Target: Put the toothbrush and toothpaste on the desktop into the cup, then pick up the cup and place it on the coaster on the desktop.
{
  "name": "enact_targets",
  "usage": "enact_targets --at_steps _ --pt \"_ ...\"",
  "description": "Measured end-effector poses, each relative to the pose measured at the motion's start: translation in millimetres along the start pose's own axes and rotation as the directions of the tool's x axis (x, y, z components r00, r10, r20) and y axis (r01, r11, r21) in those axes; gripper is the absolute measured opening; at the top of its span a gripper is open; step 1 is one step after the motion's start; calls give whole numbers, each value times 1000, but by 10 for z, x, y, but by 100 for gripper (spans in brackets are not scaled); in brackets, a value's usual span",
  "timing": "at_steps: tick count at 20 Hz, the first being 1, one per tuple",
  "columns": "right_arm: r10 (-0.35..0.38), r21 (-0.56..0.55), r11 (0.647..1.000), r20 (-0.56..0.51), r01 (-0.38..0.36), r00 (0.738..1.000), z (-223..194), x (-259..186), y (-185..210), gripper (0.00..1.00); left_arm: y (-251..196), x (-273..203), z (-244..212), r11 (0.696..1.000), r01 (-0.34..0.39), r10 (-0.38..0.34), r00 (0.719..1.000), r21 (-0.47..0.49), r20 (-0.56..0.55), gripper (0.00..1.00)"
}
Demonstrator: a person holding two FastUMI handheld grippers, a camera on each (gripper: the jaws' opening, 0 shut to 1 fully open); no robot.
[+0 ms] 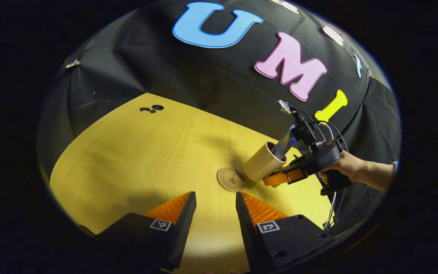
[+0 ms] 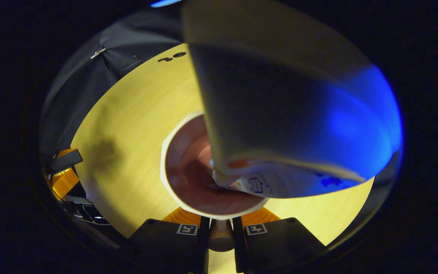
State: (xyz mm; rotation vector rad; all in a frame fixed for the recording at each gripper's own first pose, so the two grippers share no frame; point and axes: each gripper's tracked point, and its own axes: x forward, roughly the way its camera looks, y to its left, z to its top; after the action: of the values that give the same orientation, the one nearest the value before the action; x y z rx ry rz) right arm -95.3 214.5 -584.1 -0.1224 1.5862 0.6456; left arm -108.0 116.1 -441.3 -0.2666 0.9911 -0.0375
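My right tool (image 2: 219, 224) clamps the cup's (image 1: 261, 163) wall, tilted just above the coaster (image 1: 231, 179) near the desk's (image 1: 135, 160) middle (toothpaste (image 2: 280, 114) leaning out of it). My left tool (image 1: 216, 207) hangs apart, holding nothing.

toothbrush: can't make it out in either view.
toothpaste (image 2: 299, 114): right gripper view, v. close, blurred; top cut by edge; lower end hidden inside cup (image 2: 188, 179).
coaster (image 1: 231, 179): print too small to read; far edge behind cup.
right gripper (image 1: 280, 178): fingertips hidden behind cup, left gripper view.
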Motion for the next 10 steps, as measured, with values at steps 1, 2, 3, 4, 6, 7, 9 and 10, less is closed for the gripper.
enact_targets --at_steps 1,2,3,4,6,7,9,10 --pt "1 -13 1000 -3 -2 1000 28 15 63 31 37 -27 20 1000 -3 3 1000 -3 4 67" --pt "4 -27 1000 -6 -5 1000 49 40 130 31 67 -44 30 1000 -5 5 1000 -6 7 66" --pt "11 -36 999 -11 -11 1000 62 59 195 31 105 -60 45 1000 -8 8 1000 -8 8 66" --pt "16 -43 999 -16 -17 1000 76 72 247 31 139 -84 46 1000 -10 10 1000 -11 10 67" --pt "18 -57 998 -26 -19 1000 88 114 302 31 197 -95 63 1000 -14 14 1000 -16 11 66" --pt "17 -61 998 -32 -19 999 98 147 339 30 232 -104 66 1000 -19 19 1000 -19 10 66" --pt "18 -68 998 -40 -20 999 110 187 386 31 281 -113 79 999 -23 23 1000 -24 10 66" --pt "19 -70 997 -45 -22 999 116 209 401 31 300 -114 81 999 -23 23 1000 -27 11 66"
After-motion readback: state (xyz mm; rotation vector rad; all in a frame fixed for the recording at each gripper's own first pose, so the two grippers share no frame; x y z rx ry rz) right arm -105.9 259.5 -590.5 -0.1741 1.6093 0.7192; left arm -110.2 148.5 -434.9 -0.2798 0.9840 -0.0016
